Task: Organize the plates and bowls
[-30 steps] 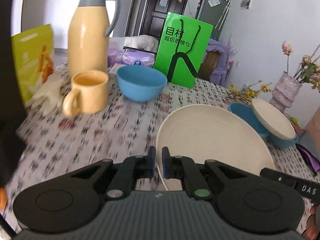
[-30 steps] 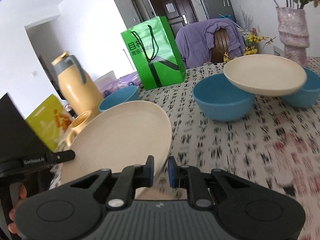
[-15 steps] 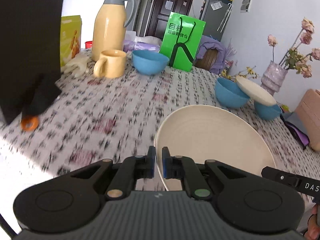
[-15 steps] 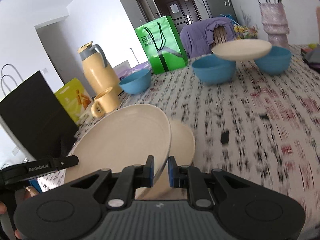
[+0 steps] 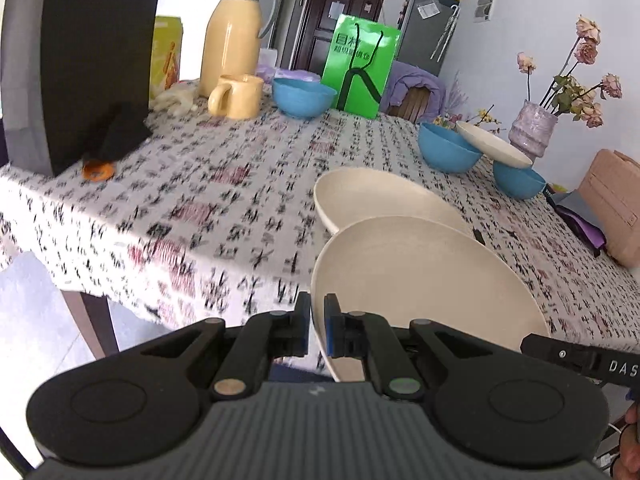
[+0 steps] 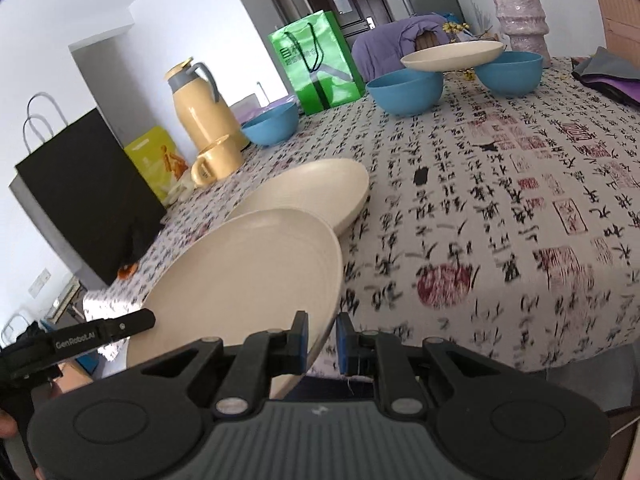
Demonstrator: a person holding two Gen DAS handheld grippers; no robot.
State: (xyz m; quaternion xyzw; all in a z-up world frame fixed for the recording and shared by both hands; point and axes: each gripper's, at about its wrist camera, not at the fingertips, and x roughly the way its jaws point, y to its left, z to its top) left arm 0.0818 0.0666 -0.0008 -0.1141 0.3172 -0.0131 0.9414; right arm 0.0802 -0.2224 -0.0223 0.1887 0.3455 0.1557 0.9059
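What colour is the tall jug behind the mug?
The tall plastic jug is pale yellow with a grey handle, clearest in the left wrist view.

Two handheld grippers, both angled downward, jaws nearly closed.
The left gripper and the right gripper each clamp a thin rim between blue pads.

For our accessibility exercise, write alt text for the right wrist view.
The right hand-held gripper pinches the rim of a cream plate, held above the near edge of a patterned tablecloth. A second cream plate lies beyond; blue bowls sit farther back.
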